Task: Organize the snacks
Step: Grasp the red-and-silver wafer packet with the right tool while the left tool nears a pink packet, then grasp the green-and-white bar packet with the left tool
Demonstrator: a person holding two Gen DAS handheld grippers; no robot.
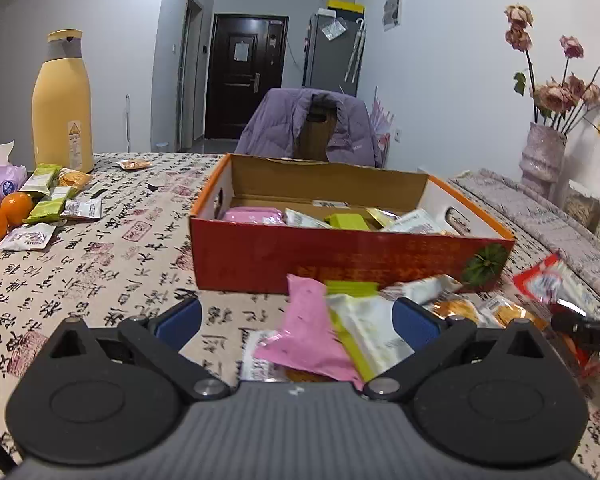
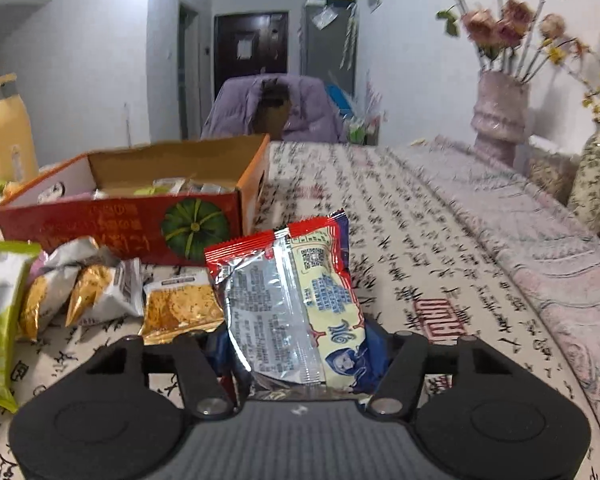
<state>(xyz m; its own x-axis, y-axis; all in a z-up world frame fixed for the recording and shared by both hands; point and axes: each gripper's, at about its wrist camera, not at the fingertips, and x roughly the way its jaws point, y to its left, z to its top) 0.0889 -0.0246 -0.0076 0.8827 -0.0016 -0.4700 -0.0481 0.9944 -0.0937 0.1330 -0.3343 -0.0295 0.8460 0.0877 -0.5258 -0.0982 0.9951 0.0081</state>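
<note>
A red cardboard box (image 1: 300, 256) with an orange rim holds several snack packets and stands mid-table; it also shows in the right wrist view (image 2: 100, 220). My left gripper (image 1: 296, 320) is open, its blue pads either side of a pink packet (image 1: 308, 332) and a white-green packet (image 1: 368, 336) lying in a pile before the box. My right gripper (image 2: 296, 348) is shut on a red, silver and blue snack packet (image 2: 292, 300), held upright to the right of the box. Loose cracker packets (image 2: 180, 308) lie left of it.
A yellow bottle (image 1: 62, 100), oranges (image 1: 4, 212) and several small packets (image 1: 56, 200) sit at the table's far left. A chair with a purple jacket (image 1: 312, 124) stands behind the box. Vases with dried flowers (image 2: 500, 116) stand at the right edge.
</note>
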